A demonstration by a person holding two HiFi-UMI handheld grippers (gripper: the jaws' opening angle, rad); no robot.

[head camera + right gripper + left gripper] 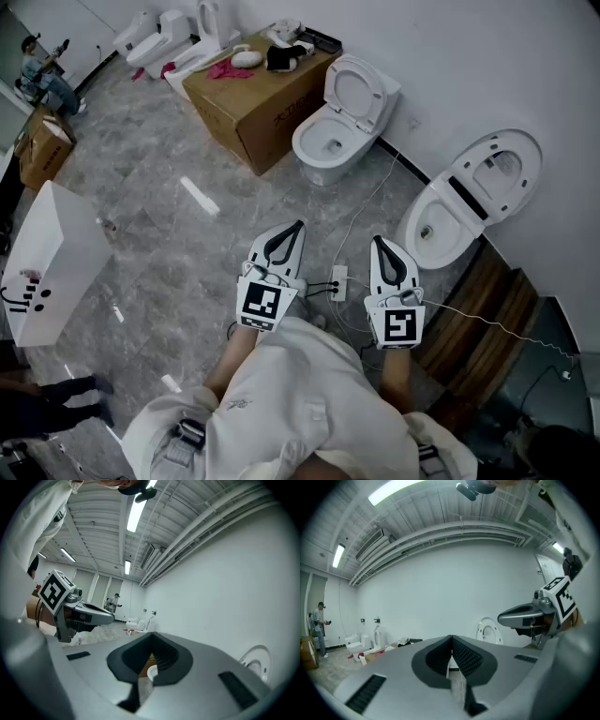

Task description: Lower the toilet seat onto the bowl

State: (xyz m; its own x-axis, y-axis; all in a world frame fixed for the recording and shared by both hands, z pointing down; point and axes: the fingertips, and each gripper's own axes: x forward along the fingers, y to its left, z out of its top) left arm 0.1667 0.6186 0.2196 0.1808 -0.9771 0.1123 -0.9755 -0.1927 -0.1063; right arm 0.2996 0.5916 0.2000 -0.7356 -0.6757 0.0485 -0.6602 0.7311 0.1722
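My left gripper (299, 225) and right gripper (378, 241) are closed and empty, near the toilet (424, 246), its seat (497, 174) up.

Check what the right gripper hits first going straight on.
Probably the toilet beside the box: its bowl shows just under the right gripper's shut jaws. Nothing nearer in line; height is unclear.

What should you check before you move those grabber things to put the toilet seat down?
1. The left gripper has its jaws shut and empty: ok.
2. The right gripper has its jaws shut and empty: ok.
3. The nearest toilet seat is raised, ready to lower: ok.
4. The rim of its bowl is free of things: ok.
5. Grippers within reach of the seat: not ok, both are held far back.
6. Floor path clear: not ok, a cable and power strip lie there.
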